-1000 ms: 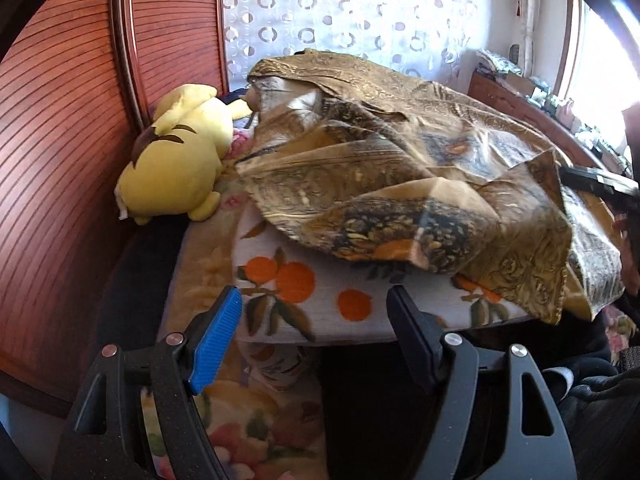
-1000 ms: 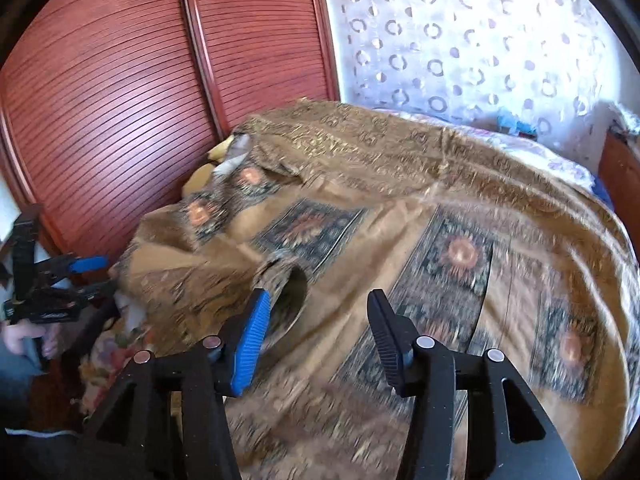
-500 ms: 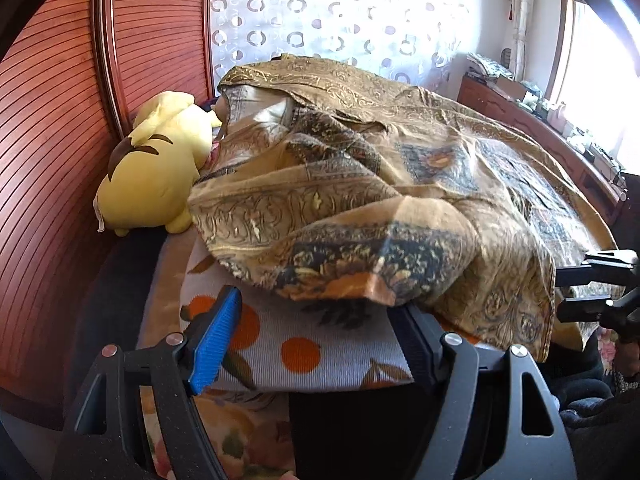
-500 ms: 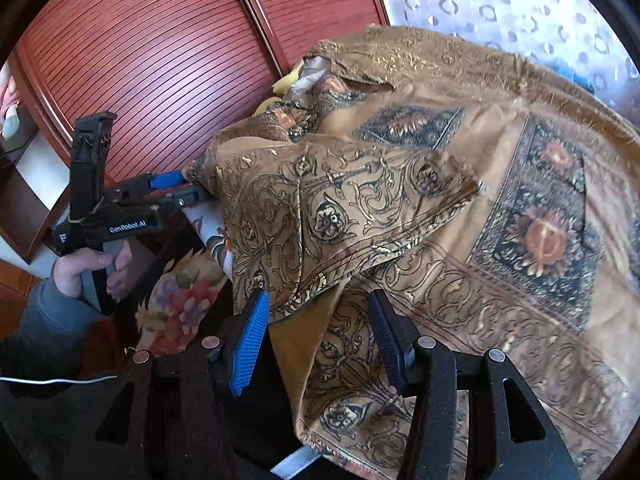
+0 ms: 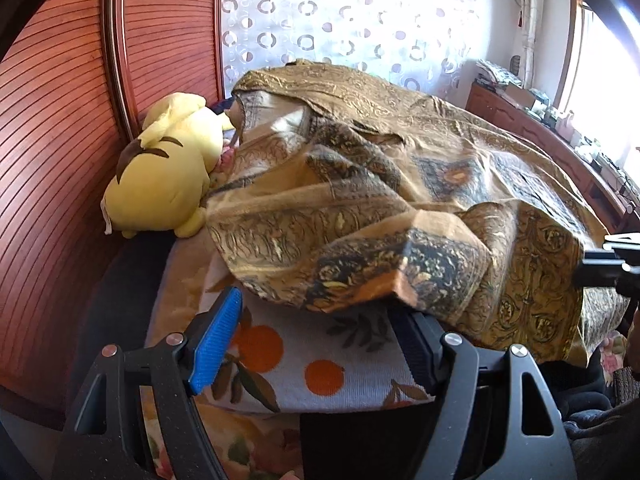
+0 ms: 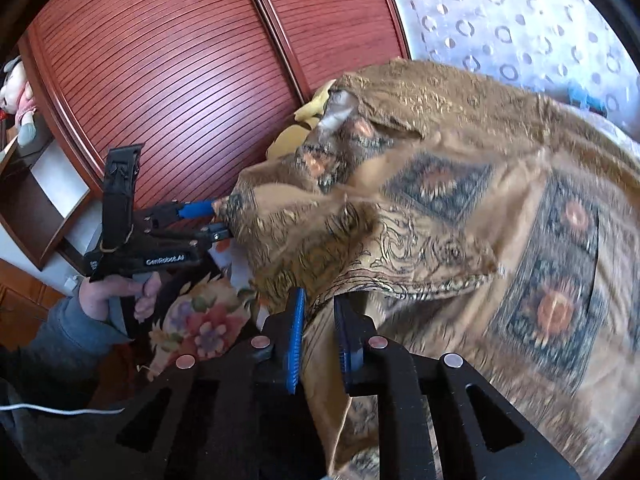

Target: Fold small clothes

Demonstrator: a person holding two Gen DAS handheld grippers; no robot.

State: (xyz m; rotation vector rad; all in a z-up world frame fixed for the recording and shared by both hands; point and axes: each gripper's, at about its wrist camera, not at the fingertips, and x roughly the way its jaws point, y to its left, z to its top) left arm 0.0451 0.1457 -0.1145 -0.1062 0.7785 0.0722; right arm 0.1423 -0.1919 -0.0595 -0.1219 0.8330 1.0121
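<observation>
A large brown-gold patterned cloth [image 5: 400,184] lies rumpled over the bed; it also fills the right wrist view [image 6: 460,216]. My left gripper [image 5: 316,320] is open at the bed's near corner, its fingers wide apart around the cloth's folded corner, which overlaps the right finger. In the right wrist view the left gripper [image 6: 218,220] sits at the cloth's left corner. My right gripper [image 6: 318,316] has narrowed on a hanging edge of the cloth, which passes between its pads.
A yellow plush toy [image 5: 164,172] lies at the bed's left by the red slatted wardrobe doors [image 5: 60,120]. An orange-print blanket [image 5: 320,356] and a floral blanket [image 6: 200,320] cover the bed beneath. A wooden cabinet [image 5: 560,148] stands at the right.
My right gripper has closed from wide open onto the cloth's edge. My left gripper has moved in so the cloth corner lies between its fingers.
</observation>
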